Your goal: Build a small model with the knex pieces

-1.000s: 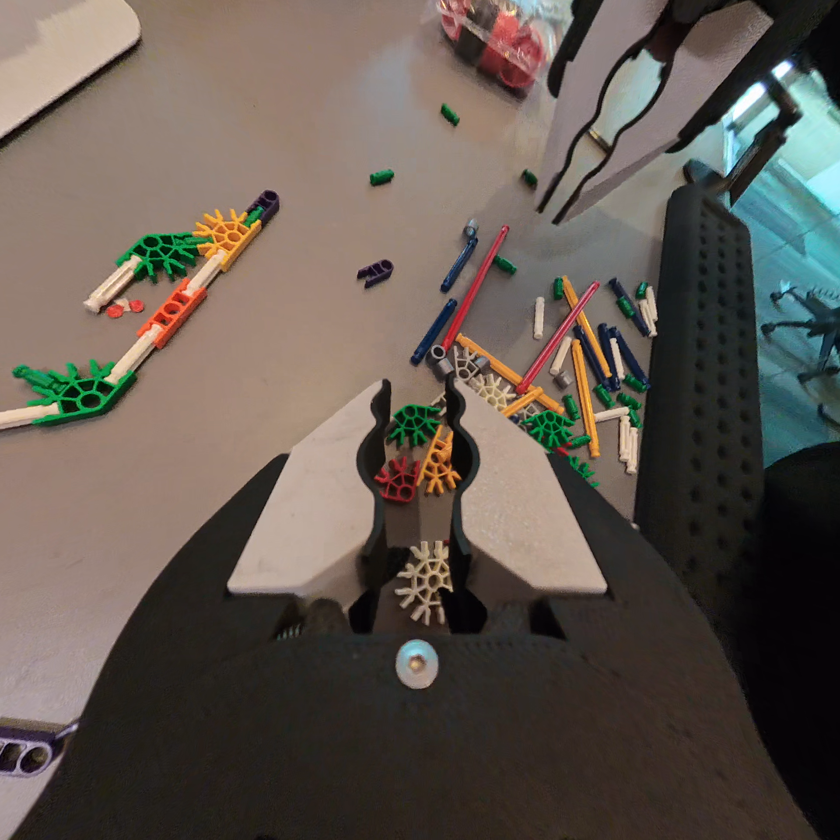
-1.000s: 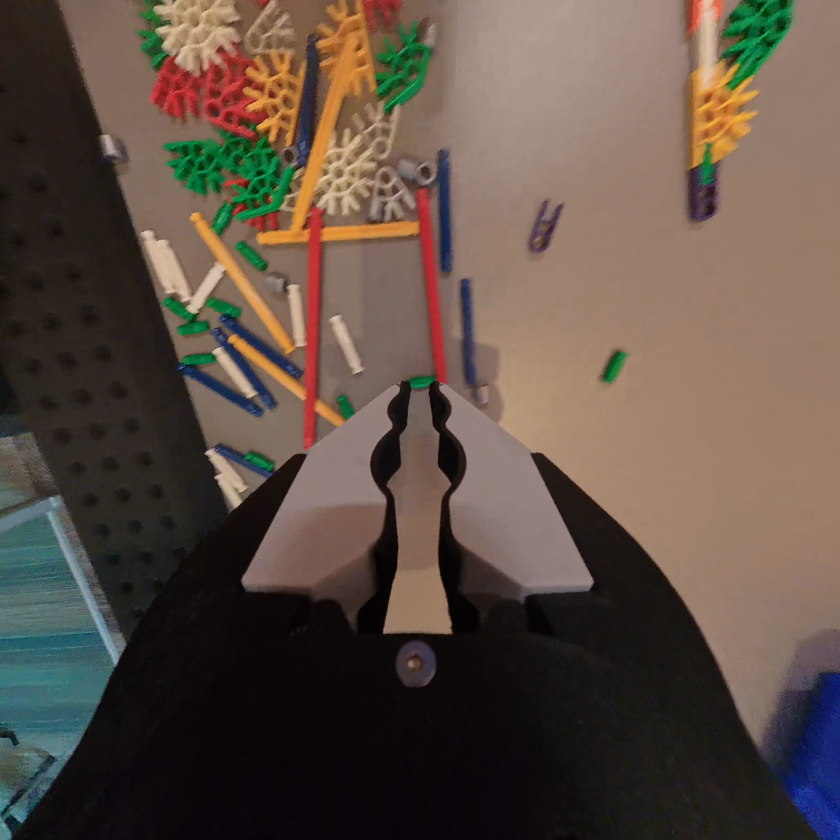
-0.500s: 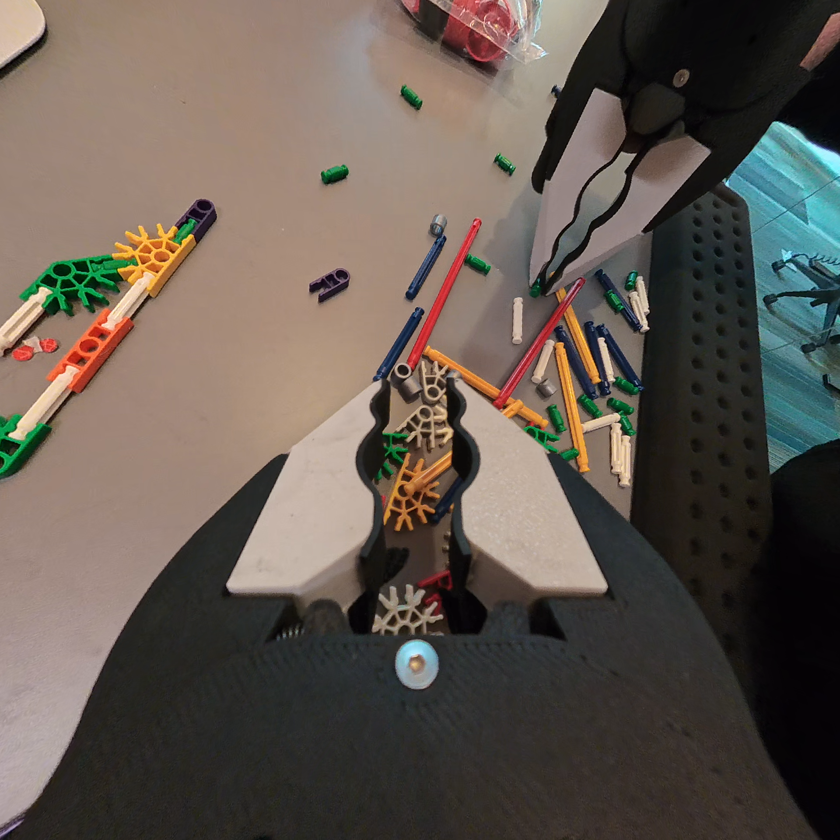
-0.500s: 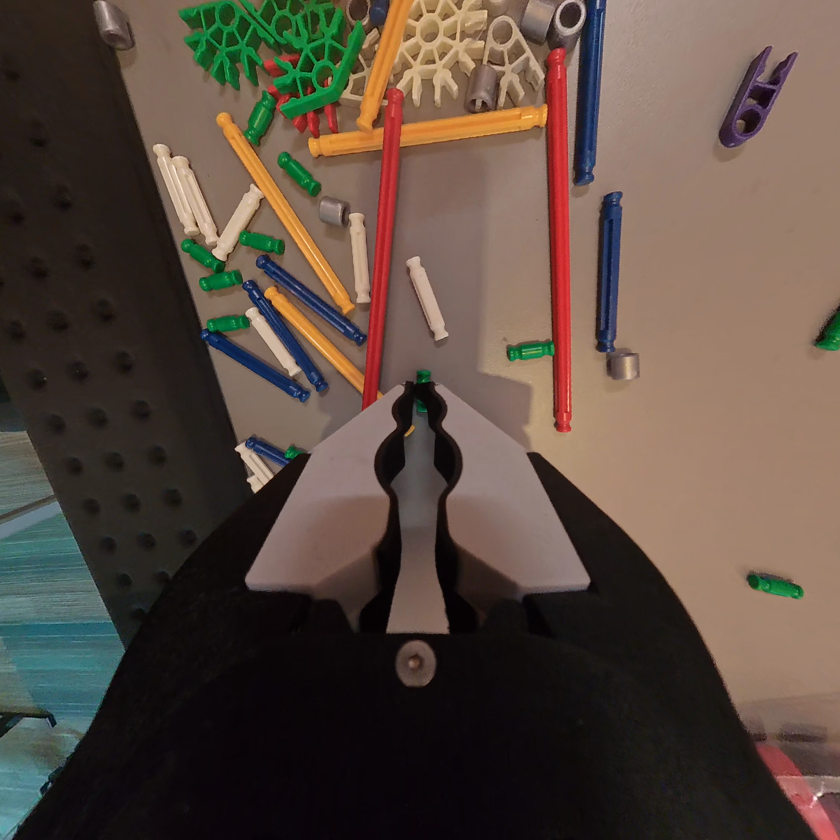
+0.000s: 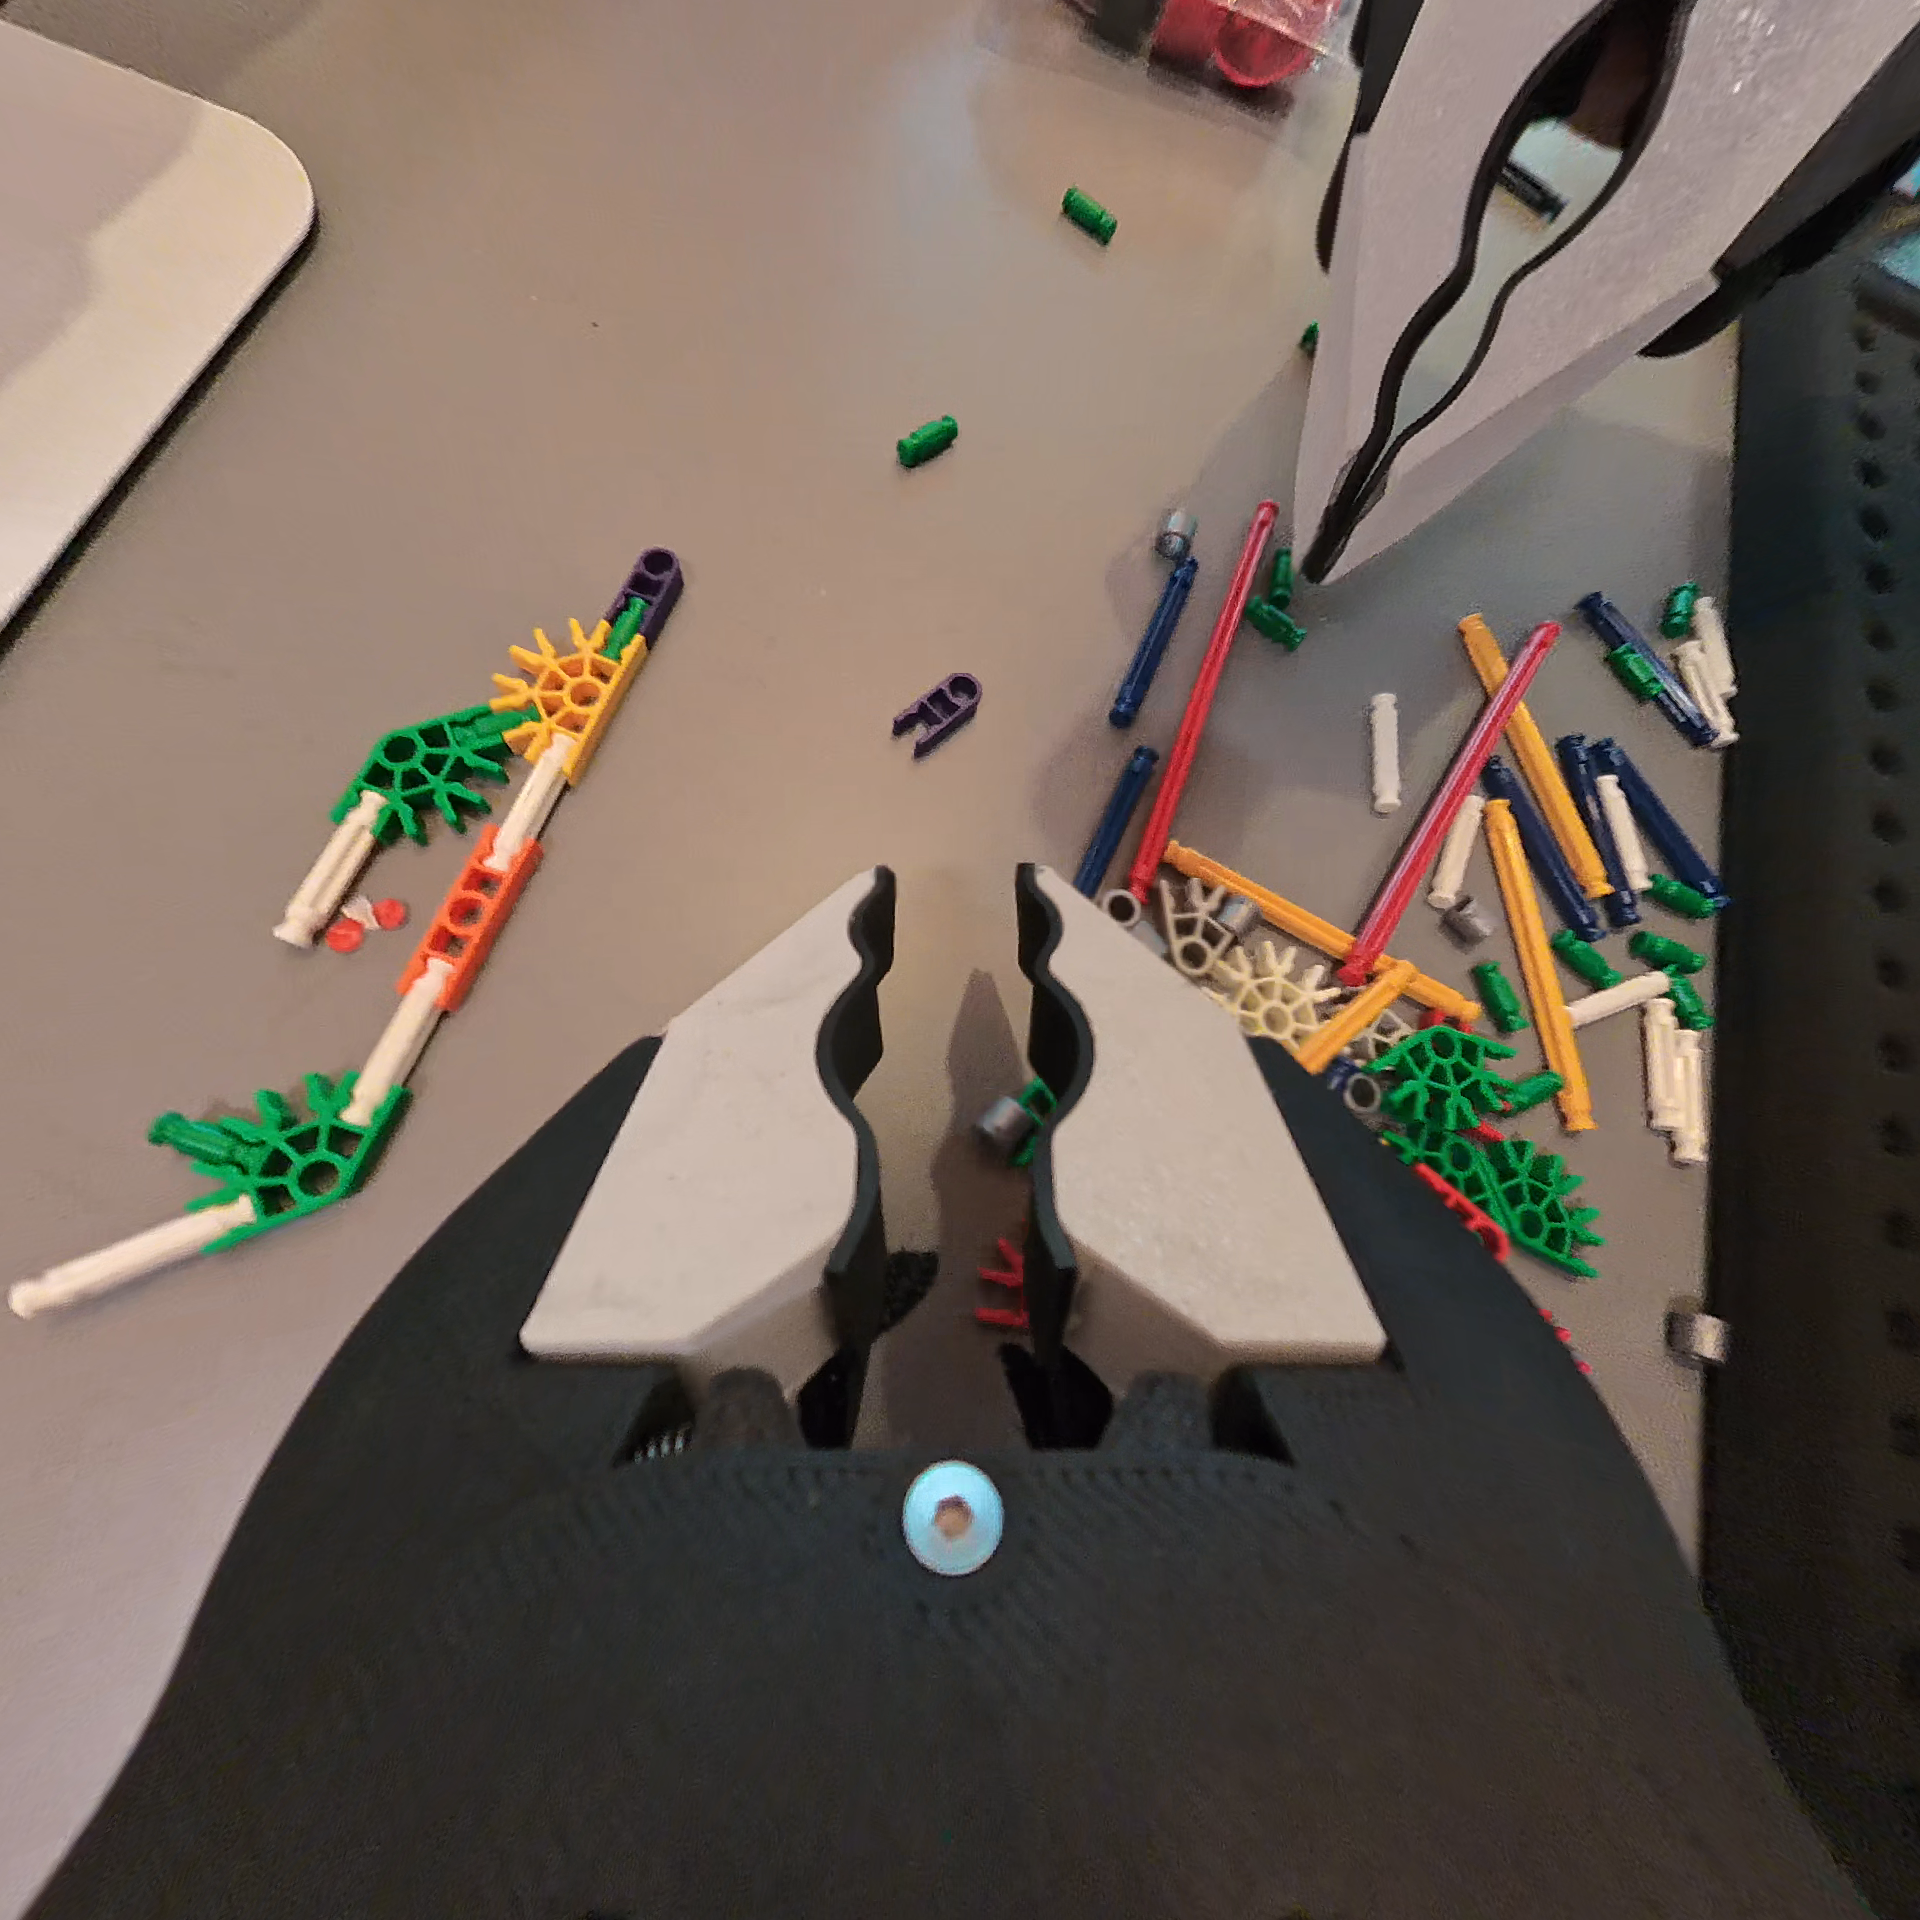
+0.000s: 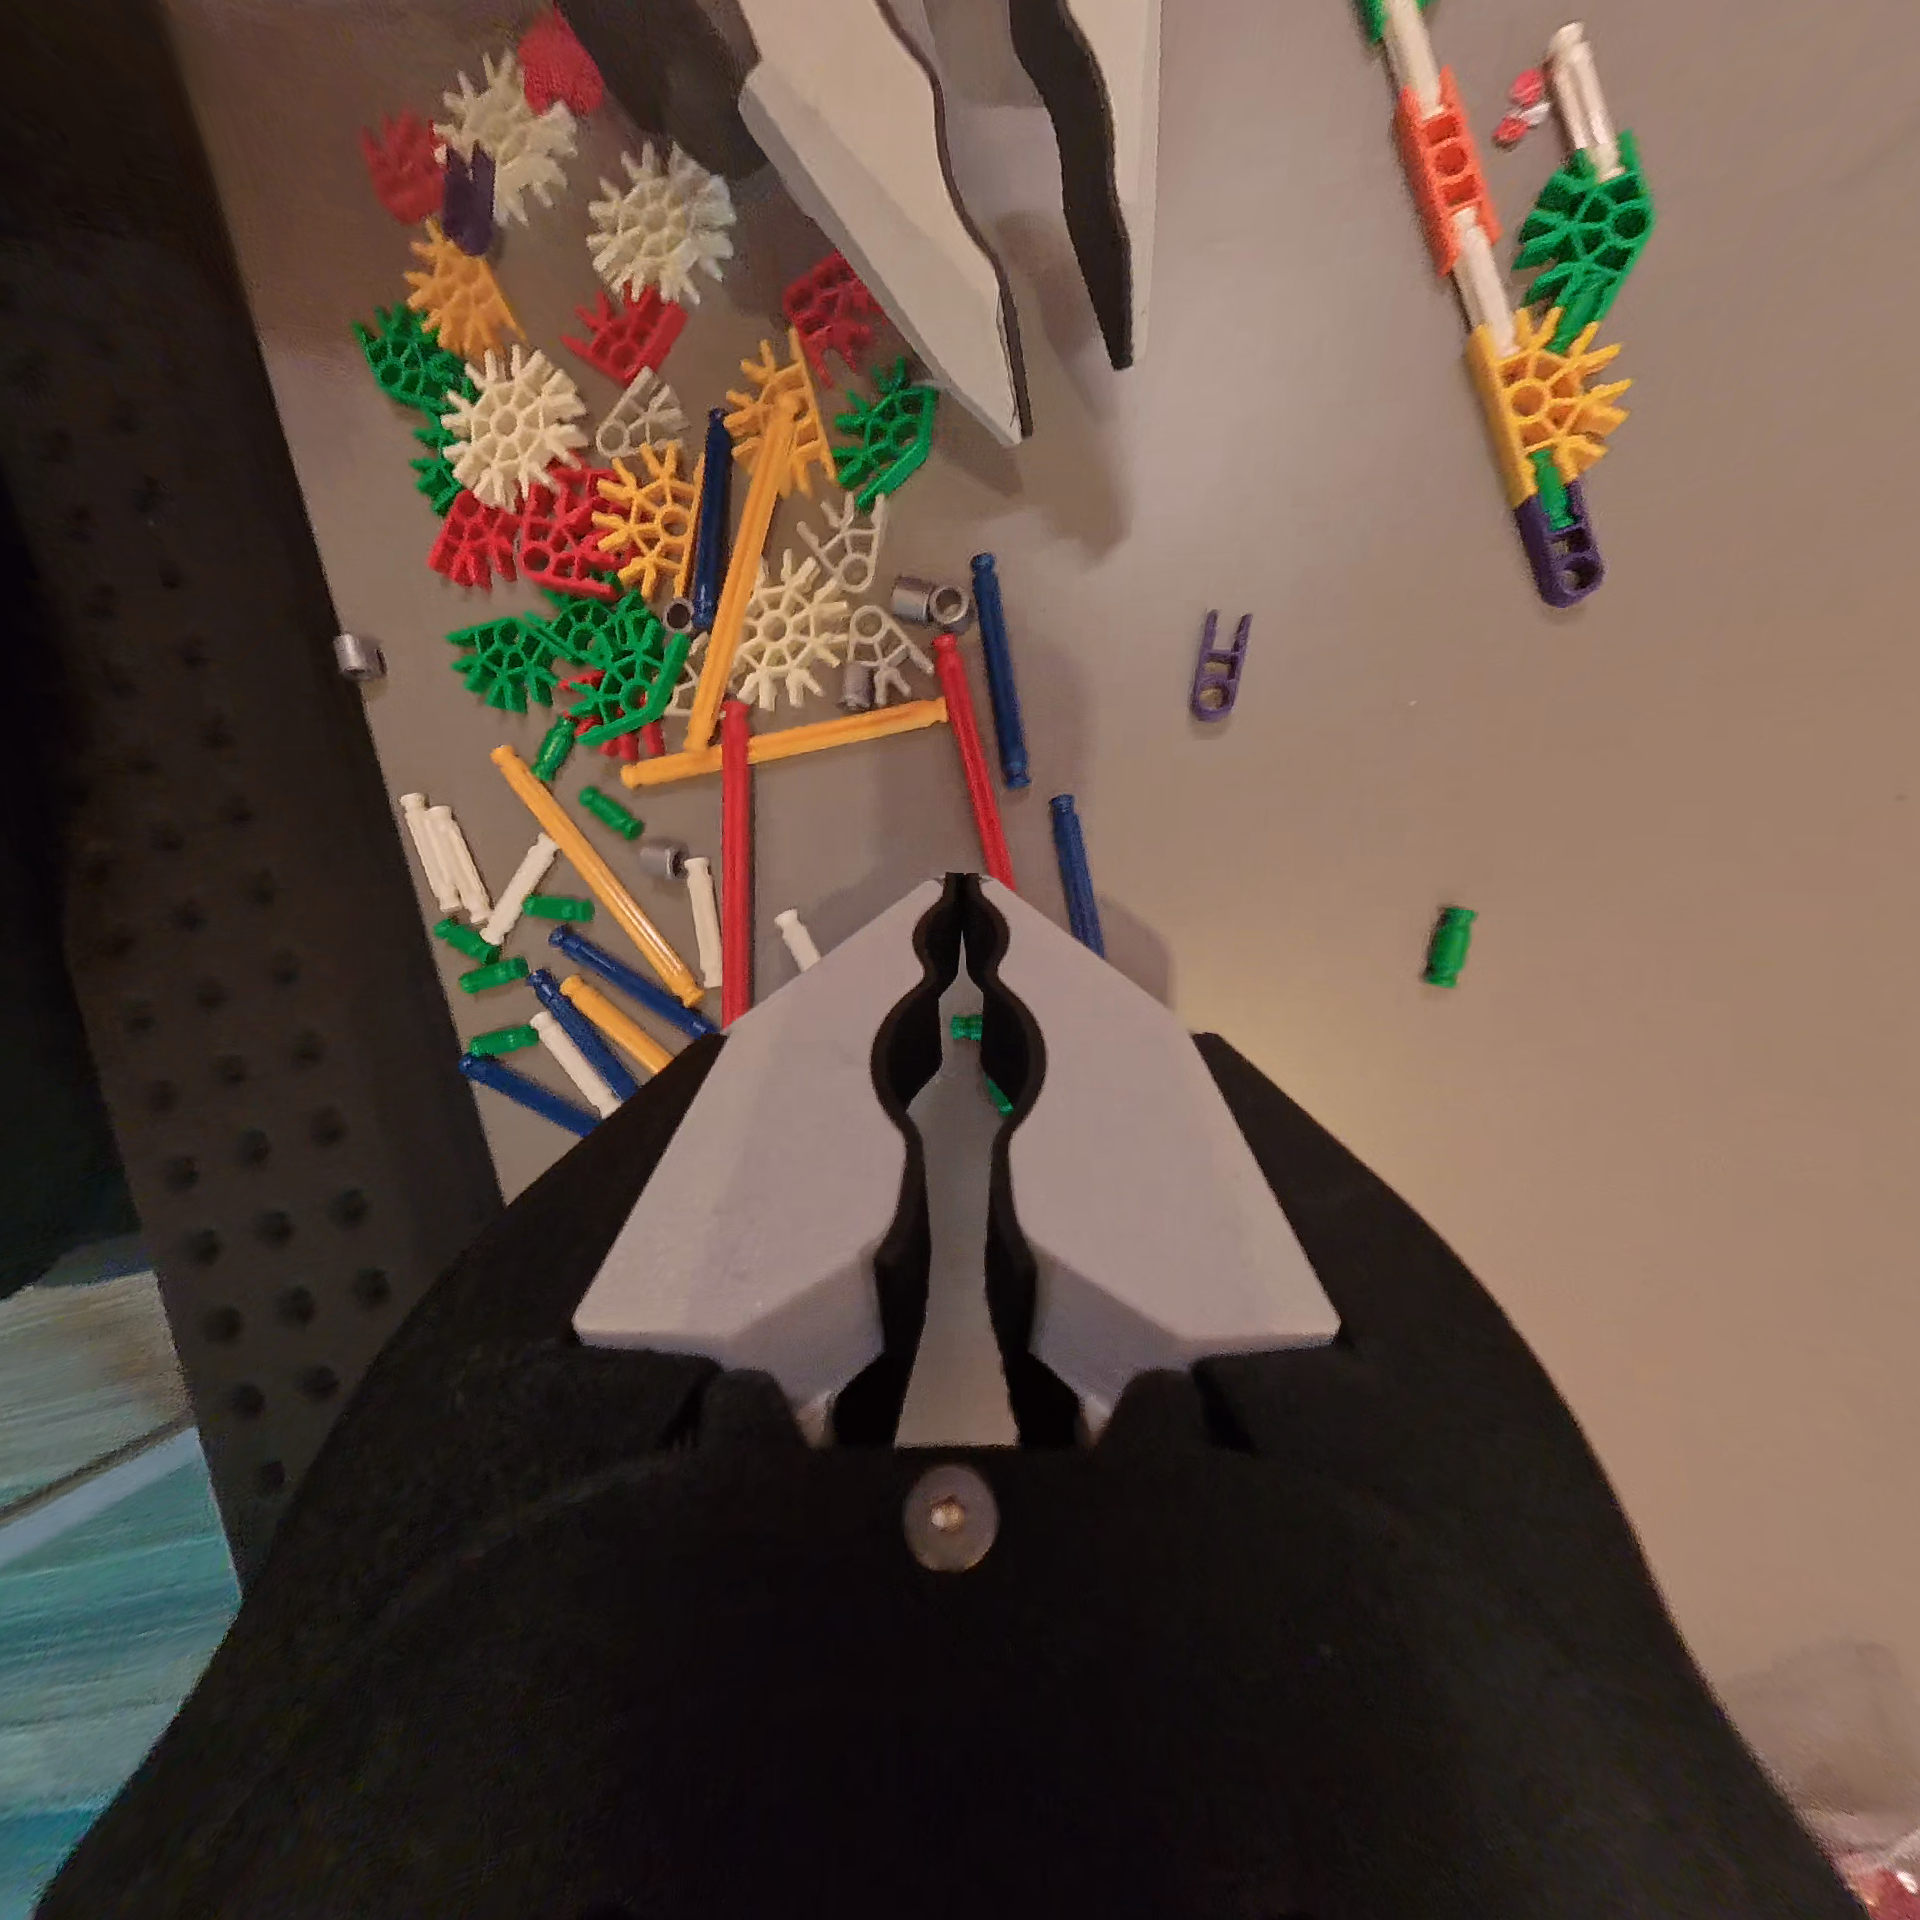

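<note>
We hold the left gripper (image 5: 954,883) low over the grey counter (image 5: 727,312), jaws apart and gripping nothing. It sits just left of the loose pile of rods and connectors (image 6: 644,540). Seen down through the gap between the jaws are a small grey spacer (image 5: 1003,1120) and the edge of a red connector (image 5: 1003,1294), both hard by the right finger's inner face.

The right gripper (image 6: 956,883) has its jaws drawn together at the tips, and its own view shows nothing between them. Those tips point down at the far end of the pile. A short green rod (image 5: 1280,582) lies just beside them; we cannot tell whether it touches. A long red rod (image 6: 977,758) runs away from the tips, roughly in line with the jaws.

A purple clip (image 5: 938,712) lies alone ahead of the left jaws. The assembled chain of white rods and coloured connectors (image 5: 468,904) lies well off to their left. A black perforated panel (image 5: 1829,935) borders the pile on its right.
</note>
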The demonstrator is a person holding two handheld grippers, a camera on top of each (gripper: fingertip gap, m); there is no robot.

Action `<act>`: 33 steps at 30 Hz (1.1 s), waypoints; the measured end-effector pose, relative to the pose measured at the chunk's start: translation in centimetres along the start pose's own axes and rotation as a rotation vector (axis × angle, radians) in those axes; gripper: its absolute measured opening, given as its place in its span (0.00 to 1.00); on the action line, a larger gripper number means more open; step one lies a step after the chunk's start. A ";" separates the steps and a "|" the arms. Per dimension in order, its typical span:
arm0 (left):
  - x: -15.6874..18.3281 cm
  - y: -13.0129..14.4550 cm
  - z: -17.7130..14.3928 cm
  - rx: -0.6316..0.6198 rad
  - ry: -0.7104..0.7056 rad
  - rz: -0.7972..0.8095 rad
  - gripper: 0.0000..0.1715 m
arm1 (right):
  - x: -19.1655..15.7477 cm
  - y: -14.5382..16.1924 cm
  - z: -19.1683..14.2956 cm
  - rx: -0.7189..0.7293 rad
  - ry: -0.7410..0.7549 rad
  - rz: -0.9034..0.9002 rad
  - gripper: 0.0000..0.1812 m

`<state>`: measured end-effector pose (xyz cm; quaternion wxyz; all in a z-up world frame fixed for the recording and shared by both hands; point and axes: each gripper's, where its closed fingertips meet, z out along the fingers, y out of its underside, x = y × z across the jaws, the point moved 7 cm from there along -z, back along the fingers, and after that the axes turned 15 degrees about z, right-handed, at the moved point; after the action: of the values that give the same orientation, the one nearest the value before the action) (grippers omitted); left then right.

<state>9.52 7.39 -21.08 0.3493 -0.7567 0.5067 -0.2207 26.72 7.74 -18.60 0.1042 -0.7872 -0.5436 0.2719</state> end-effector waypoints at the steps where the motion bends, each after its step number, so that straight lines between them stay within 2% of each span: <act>1: -0.2 -0.2 0.1 -0.008 0.004 0.016 0.12 | 0.2 0.0 -0.3 0.008 -0.007 0.019 0.00; 6: -1.1 0.3 -0.1 -0.065 -0.019 0.076 0.12 | 1.3 2.0 -2.7 0.042 0.036 0.090 0.01; 9: -1.1 -0.5 -0.1 -0.035 0.036 0.060 0.12 | 1.5 3.8 -3.1 0.019 0.108 0.127 0.03; 12: 1.3 -3.1 1.1 0.021 0.140 0.046 0.12 | 1.2 5.2 -2.1 0.026 0.097 0.144 0.05; 15: 4.3 -4.5 3.4 -0.026 0.184 0.091 0.13 | 1.2 5.6 -0.8 0.030 0.122 0.097 0.05; 21: 6.9 -4.6 6.2 -0.060 0.190 0.094 0.13 | 1.5 5.6 0.6 0.024 0.183 0.022 0.05; 25: 6.5 -4.6 6.0 -0.066 0.166 0.089 0.14 | 1.8 5.6 1.3 0.013 0.167 0.000 0.02; 30: 4.5 -3.9 4.2 -0.053 0.080 0.058 0.14 | 1.8 5.4 0.8 0.014 0.134 0.014 0.02; 33: 2.6 -3.1 2.7 -0.031 0.025 0.032 0.12 | 1.4 3.2 -0.4 0.090 0.106 0.028 0.02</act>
<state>14.28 6.59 -20.60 0.3346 -0.7511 0.5264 -0.2164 29.88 7.81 -20.23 0.1643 -0.8026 -0.5136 0.2553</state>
